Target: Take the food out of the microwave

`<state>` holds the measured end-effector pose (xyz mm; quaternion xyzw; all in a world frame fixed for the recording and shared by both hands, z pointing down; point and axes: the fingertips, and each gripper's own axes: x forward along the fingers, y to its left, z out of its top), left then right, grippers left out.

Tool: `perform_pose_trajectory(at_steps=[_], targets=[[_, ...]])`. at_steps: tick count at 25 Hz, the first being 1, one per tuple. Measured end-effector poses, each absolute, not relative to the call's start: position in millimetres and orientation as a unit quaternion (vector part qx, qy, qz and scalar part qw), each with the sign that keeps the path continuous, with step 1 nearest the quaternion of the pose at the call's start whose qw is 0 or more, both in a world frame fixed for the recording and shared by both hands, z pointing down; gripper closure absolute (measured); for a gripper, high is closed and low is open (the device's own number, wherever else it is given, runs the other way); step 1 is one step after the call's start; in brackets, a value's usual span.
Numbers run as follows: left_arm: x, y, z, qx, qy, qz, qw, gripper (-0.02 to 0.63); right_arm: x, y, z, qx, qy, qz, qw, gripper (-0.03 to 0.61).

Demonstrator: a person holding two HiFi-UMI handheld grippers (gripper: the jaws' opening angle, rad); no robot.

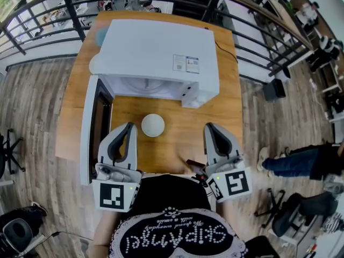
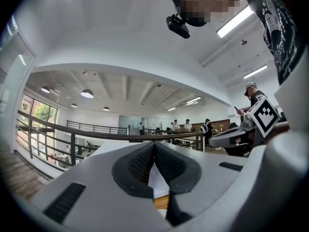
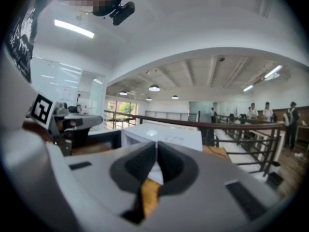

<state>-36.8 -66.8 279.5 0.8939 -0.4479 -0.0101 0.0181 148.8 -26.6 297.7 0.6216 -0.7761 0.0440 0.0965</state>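
Note:
A white microwave (image 1: 156, 55) stands at the back of a wooden table (image 1: 183, 128), its door (image 1: 92, 128) swung open to the left. In front of its opening a round white bowl or dish (image 1: 153, 125) rests on the tabletop. My left gripper (image 1: 129, 127) hovers just left of the dish, jaws shut and empty. My right gripper (image 1: 209, 128) hangs to the dish's right, also shut with nothing in it. In the left gripper view the left gripper (image 2: 154, 146) has its pads pressed together; in the right gripper view the right gripper (image 3: 156, 146) is shut too, with the microwave (image 3: 164, 137) ahead.
A black railing (image 1: 252, 34) curves around the table's far sides. A dark small object (image 1: 194, 165) lies at the table's near edge by my right gripper. Office chairs (image 1: 293, 211) and a person's legs (image 1: 293, 160) are on the floor at right.

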Motion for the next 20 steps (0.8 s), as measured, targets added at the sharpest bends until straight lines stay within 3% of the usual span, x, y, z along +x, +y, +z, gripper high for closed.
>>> perform_pose_trajectory(at_steps=[20], targets=[[-39.0, -63.5, 279.2, 0.892, -0.451, -0.013, 0.016, 0.581, 151.3, -22.7, 296.9, 0.623, -0.775, 0.037, 0.097, 0.543]])
